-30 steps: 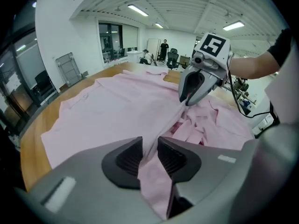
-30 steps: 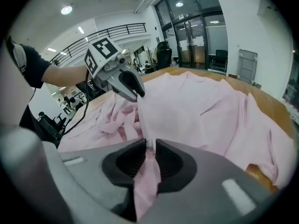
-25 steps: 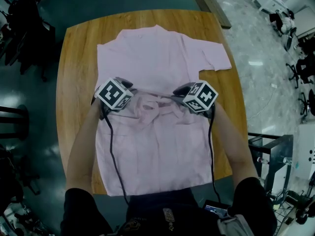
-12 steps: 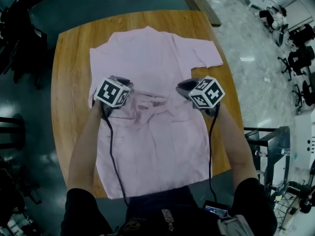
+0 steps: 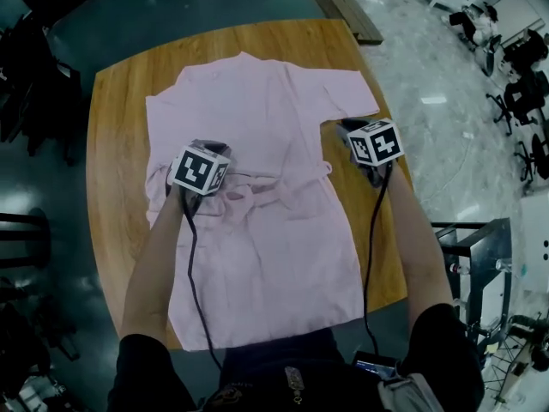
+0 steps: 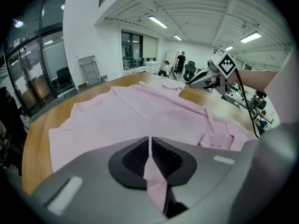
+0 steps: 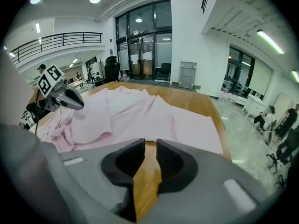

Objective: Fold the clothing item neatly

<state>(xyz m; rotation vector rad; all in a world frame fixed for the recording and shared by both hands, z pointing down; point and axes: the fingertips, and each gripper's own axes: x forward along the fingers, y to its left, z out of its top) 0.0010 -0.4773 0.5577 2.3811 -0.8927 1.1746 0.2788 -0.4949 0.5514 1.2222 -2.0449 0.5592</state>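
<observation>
A pink short-sleeved robe (image 5: 257,247) lies spread flat on the wooden table (image 5: 116,144), collar at the far side. Its belt (image 5: 283,181) runs across the waist and bunches near my left gripper (image 5: 206,148). In the left gripper view the left gripper (image 6: 150,141) has just been closing and is shut on a strip of pink fabric (image 6: 155,181). My right gripper (image 5: 347,129) hovers over bare wood just off the robe's right edge, below the right sleeve (image 5: 347,97). In the right gripper view the right gripper (image 7: 150,146) stands slightly open with only wood between the jaws.
Table edges lie close around the robe on every side. Dark planks (image 5: 343,7) lie on the floor beyond the far edge. A metal frame (image 5: 472,251) stands at the right, and office chairs (image 5: 515,58) further off.
My right gripper has left the bunched belt and swung right, off the robe onto bare wood. The belt now lies straighter across the waist. The left gripper shifted slightly left.
</observation>
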